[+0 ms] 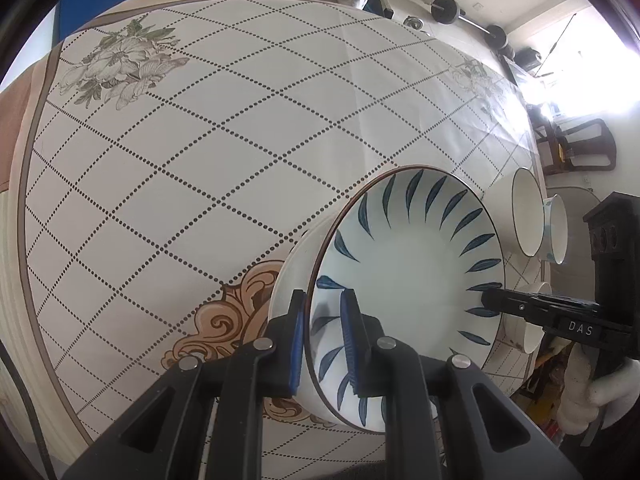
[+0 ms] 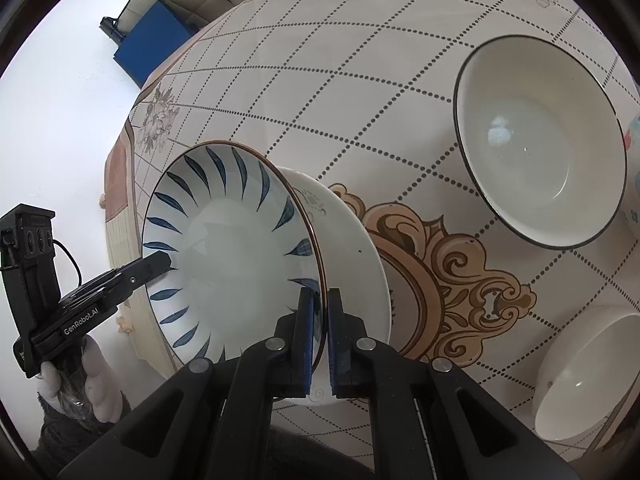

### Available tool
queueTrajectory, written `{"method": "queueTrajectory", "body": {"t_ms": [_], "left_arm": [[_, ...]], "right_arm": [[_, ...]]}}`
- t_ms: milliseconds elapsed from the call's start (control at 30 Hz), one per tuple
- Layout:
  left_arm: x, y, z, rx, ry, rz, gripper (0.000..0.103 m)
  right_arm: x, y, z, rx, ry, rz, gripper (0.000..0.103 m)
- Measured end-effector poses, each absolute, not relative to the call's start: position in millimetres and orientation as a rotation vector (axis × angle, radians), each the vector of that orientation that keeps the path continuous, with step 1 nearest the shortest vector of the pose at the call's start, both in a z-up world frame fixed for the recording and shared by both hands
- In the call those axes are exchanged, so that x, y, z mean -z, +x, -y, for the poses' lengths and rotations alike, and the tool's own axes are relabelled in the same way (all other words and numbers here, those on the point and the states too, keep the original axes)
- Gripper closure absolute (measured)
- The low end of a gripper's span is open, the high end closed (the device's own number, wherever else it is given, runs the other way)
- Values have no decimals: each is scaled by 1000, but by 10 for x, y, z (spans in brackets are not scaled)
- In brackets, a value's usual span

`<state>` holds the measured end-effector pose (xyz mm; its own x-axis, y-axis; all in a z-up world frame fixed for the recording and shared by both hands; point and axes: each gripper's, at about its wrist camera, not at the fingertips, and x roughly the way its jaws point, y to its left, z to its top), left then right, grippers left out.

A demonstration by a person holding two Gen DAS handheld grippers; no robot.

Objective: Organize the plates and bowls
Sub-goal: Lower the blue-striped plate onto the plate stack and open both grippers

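Observation:
A white plate with blue leaf strokes [image 1: 416,276] is held above the table by both grippers. My left gripper [image 1: 324,332] is shut on its near rim, one pad inside and one outside. My right gripper [image 2: 320,332] is shut on the opposite rim of the same plate [image 2: 232,256]. Each gripper shows in the other's view, the right one [image 1: 492,300] and the left one [image 2: 160,262] at the plate's far edge. A white bowl with a dark rim [image 2: 540,148] and a plain white bowl [image 2: 588,376] stand on the table to the right.
The round table [image 1: 180,180] has a white cloth with dotted diamonds and a tan ornament [image 2: 460,268]. Two bowls [image 1: 528,212] [image 1: 558,228] stand near its right edge. A chair [image 1: 576,148] and dumbbells [image 1: 446,8] lie beyond.

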<state>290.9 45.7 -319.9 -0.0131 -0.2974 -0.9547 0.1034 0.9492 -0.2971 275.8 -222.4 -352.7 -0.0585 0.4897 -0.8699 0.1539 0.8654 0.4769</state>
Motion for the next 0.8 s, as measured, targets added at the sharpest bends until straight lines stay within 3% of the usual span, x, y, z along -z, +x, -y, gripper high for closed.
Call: {"method": "queueTrajectory", "body": {"t_ms": [800], "left_arm": [[3632,2617,-150,257,-5,-1638,88]], "right_arm": [[3861,2631,2091,-272,413,-1695,96]]}}
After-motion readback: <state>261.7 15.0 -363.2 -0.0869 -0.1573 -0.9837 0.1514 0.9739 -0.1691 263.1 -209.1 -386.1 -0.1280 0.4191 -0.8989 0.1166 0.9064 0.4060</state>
